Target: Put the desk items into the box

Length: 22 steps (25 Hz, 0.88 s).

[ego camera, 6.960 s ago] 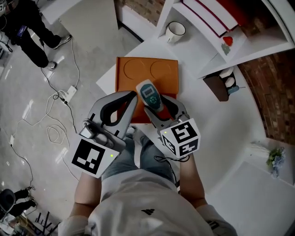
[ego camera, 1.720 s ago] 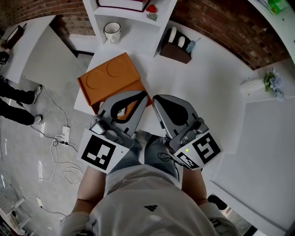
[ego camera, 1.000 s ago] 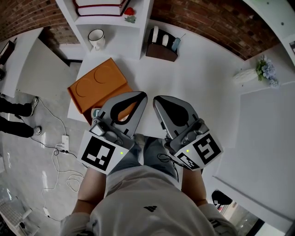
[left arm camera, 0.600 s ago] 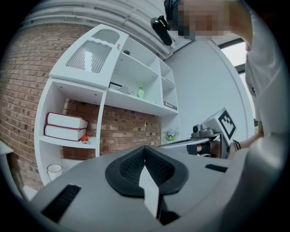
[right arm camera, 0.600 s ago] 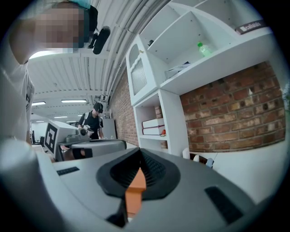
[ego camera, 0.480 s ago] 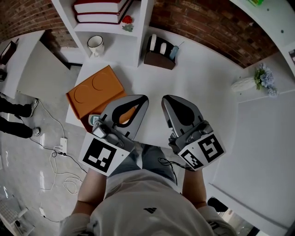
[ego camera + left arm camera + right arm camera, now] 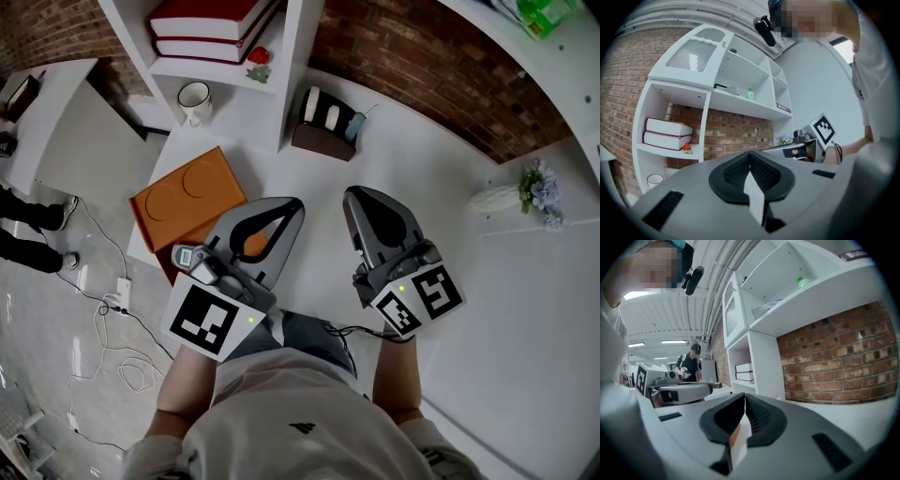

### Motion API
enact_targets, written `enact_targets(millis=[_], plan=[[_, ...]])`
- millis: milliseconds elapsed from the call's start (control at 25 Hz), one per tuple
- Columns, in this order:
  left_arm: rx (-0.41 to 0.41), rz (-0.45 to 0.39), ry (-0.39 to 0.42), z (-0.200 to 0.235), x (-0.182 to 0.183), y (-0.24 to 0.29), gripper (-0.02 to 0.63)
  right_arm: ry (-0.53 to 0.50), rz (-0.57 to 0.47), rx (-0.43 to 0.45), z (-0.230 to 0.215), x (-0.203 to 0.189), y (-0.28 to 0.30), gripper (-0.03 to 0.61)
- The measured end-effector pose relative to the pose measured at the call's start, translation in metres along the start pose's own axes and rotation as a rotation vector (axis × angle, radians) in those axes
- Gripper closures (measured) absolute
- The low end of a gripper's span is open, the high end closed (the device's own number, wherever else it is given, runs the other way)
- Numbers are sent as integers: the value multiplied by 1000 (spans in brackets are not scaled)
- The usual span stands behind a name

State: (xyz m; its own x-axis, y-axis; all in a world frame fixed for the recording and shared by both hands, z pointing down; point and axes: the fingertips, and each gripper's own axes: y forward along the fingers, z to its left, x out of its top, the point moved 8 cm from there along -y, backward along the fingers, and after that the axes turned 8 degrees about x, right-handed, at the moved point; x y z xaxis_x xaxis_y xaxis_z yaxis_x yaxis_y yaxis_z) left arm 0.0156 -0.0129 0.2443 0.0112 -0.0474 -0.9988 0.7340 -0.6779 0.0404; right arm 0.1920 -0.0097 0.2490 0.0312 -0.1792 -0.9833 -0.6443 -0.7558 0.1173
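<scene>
An orange box (image 7: 186,199) sits at the white desk's left edge, its lid showing two round shapes. A small white-and-teal device (image 7: 184,256) lies at the box's near end, beside my left gripper's body. My left gripper (image 7: 294,202) hovers over the box's right side, shut with nothing in it; its pads meet at the tip (image 7: 750,153). My right gripper (image 7: 355,192) is over bare desk to the right, also shut and holding nothing (image 7: 743,394). Both point toward the shelves.
A brown organiser (image 7: 326,122) with small items stands at the back of the desk. A white mug (image 7: 194,96), stacked books (image 7: 211,23) and a red ornament (image 7: 256,53) sit on the shelf unit. A flower vase (image 7: 520,187) is far right. A person (image 7: 691,364) stands in the background.
Seven seconds ago my right gripper held the device over the box; now it holds nothing. Over the last second both grippers drifted right, the right one further, widening the gap between them.
</scene>
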Motion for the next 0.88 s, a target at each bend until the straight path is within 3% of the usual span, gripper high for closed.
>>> enact_targets(millis=[880], plan=[[66,48,-27,6,-9,54,601,60,108,42,-84,-26,40,566]])
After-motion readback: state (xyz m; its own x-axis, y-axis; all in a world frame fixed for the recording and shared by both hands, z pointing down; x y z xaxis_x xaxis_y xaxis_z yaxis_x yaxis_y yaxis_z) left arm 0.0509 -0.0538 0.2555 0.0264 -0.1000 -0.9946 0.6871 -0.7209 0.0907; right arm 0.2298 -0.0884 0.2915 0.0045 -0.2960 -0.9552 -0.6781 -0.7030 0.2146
